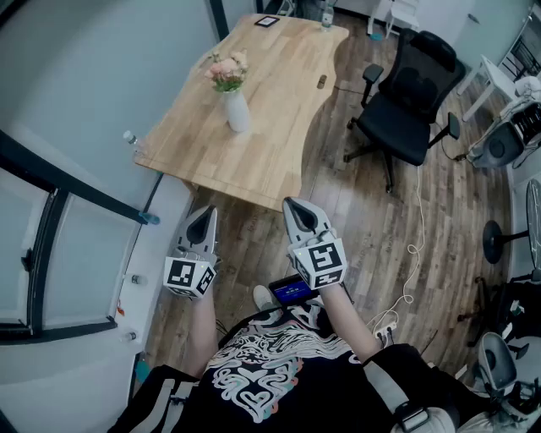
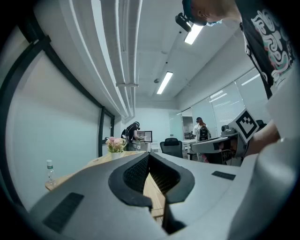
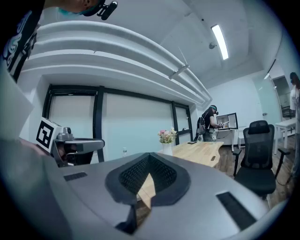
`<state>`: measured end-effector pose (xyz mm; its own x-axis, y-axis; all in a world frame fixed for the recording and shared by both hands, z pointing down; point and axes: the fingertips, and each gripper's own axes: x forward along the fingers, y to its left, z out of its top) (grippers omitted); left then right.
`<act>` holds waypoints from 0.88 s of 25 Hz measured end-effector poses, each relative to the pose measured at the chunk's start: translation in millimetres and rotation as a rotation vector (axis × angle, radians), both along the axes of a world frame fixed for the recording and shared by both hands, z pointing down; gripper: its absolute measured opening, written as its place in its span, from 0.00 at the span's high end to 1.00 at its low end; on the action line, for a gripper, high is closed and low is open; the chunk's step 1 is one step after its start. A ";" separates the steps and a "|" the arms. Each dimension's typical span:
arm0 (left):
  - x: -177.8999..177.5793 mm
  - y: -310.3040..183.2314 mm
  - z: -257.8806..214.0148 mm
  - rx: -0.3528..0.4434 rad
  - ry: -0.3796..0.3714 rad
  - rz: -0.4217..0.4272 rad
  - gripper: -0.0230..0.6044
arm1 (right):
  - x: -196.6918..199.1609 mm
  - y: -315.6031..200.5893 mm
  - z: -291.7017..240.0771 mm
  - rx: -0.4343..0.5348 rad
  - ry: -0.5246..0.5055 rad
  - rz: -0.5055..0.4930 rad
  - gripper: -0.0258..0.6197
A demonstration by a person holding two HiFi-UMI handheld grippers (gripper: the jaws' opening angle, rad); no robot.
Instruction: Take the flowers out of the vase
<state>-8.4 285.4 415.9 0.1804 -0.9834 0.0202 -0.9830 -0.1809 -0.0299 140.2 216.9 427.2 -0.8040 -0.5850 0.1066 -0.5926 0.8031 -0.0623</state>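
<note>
Head view first: I'm standing off the near end of the table [image 1: 279,127], with both tongs held out in front of me over the wooden floor [image 1: 372,220]. They stop short of the table's near edge and touch nothing on it. My left tongs [image 1: 201,216] are clenched. The left gripper view shows the two ribbed pads meeting at the tip with nothing caught between them, just the tabletop running away beyond. Same with my right tongs [image 1: 297,207]: jaws pressed together, empty, pointing along the table. Now the vase [image 1: 237,111]. It is white and stands upright on the table, towards the table's left side and roughly midway along its length, well apart from both tongs. The flowers [image 1: 226,72] are in it, pink and pale blooms with green rising out of the neck. A clear water bottle [image 1: 131,139] stands at the table's near left corner. A small dark object [image 1: 321,81] lies on the table close to its right edge, and a flat dark-framed thing [image 1: 267,21] sits at the table's far end. A black office chair [image 1: 410,101] stands on the floor off the table's right side. In the right gripper view, a person [image 3: 208,123] stands beyond the table's far end.
</note>
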 end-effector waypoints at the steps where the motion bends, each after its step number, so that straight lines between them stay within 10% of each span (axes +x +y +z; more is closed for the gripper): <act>1: 1.0 -0.4 -1.1 0.001 0.000 -0.003 0.96 | 1.3 -0.6 -0.4 0.000 -0.001 -0.002 0.95; 22: 29.4 -13.8 1.6 0.006 -0.023 -0.069 0.96 | 40.7 -24.8 1.7 -0.004 -0.028 -0.039 0.95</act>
<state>21.1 271.6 417.5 0.1114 -0.9936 0.0177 -0.9922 -0.1122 -0.0537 180.9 192.0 428.9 -0.8291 -0.5525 0.0857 -0.5585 0.8255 -0.0818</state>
